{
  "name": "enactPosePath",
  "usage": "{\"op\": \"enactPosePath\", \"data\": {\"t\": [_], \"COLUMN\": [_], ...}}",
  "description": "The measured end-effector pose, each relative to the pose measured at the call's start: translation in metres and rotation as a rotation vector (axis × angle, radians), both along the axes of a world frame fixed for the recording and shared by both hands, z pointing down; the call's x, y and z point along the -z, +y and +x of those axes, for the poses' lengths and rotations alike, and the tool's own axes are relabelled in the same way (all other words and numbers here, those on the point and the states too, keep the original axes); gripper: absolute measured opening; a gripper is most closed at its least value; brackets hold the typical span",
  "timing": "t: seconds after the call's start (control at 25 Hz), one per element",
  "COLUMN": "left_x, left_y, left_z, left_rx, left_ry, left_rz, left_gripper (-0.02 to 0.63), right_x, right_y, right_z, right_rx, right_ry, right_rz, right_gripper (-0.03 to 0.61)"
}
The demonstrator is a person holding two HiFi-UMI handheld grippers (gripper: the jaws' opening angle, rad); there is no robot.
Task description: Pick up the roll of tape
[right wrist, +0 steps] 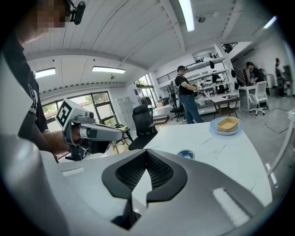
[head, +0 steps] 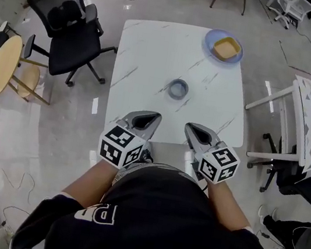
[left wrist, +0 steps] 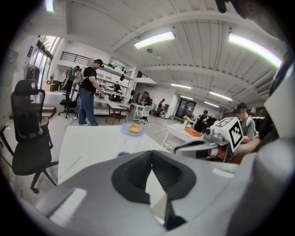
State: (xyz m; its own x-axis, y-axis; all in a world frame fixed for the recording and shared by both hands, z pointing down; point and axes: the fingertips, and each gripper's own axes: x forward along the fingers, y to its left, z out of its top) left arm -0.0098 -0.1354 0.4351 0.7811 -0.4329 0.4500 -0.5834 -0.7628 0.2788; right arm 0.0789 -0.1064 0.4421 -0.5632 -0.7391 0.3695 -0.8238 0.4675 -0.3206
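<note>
While left gripper closed, tape roll half-hidden.

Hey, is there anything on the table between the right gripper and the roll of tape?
No. The head view shows only bare white table between the right gripper and the roll of tape.

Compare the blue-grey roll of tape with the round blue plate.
The roll of tape is smaller than the blue plate. The tape lies near the middle of the white table, the plate at its far right corner. The tape's ring is empty; the plate holds a square yellow dish. Both are round and bluish.
</note>
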Motion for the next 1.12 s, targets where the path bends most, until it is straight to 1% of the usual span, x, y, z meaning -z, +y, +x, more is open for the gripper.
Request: {"op": "enactPosePath", "data": {"t": [0.4, 0.68, 0.96, 1.12], "left_x": [-0.014, -0.031, -0.038, -0.034], "left_y": [-0.054, -0.072, -0.079, -0.082], "left_z": [-0.008, -0.015, -0.005, -0.003], "left_rx": [-0.084, -0.141, -0.134, -0.089], "left_ry": [-0.010, -0.037, -0.046, -0.050], "left_rz": [-0.003, -0.019, -0.034, -0.035], "left_gripper": [0.060, 0.059, 0.059, 0.060], "right_x": [-0.014, -0.021, -0.031, -0.032], "right_y": [-0.057, -0.085, -0.097, -0.104], "right_z": [-0.009, -0.012, -0.008, -0.004], "right_rx": [-0.065, -0.099, -0.068, -0.022], "right_ry": [0.038, 0.068, 0.079, 0.083], "right_rz": [-0.026, -0.033, -0.052, -0.063], "right_gripper": [0.000, 0.000, 0.000, 0.000]}}
